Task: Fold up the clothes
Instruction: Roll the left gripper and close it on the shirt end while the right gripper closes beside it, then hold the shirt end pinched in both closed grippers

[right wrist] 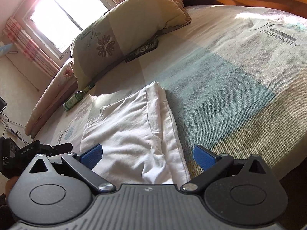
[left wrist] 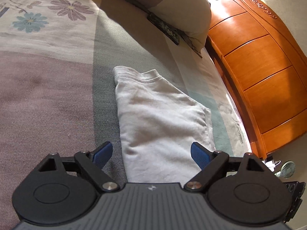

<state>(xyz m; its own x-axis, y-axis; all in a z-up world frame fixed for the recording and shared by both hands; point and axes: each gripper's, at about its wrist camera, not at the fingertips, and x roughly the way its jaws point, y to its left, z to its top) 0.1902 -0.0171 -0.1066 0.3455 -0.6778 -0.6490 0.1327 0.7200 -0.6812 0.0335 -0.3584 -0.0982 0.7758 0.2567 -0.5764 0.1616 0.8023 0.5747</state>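
Left gripper [left wrist: 151,152] right up front, jaws spread wide with nothing between the blue pads [left wrist: 199,154], just hovering over the near end of the shirt [left wrist: 159,115]. Same deal with the right gripper [right wrist: 148,156]: spread wide, empty, parked over the shirt's near edge from the other side. Shirt itself lying on the bed [left wrist: 48,95] already narrowed into a long strip, sides turned in, collar at the far end toward the pillow [right wrist: 122,32]. Could be mid-fold with a crosswise fold left to go, or could be as done as intended, hard to call from this. Risky bit, probably: layered right edge looks loose and a little staggered, so pinching only the top layer would likely peel the strip back open. Also thin soft cotton on a textured blanket, so dragging instead of lifting may bunch it up. Bottle [right wrist: 73,100] and dark flat thing by the pillow sit well apart, no bother there.
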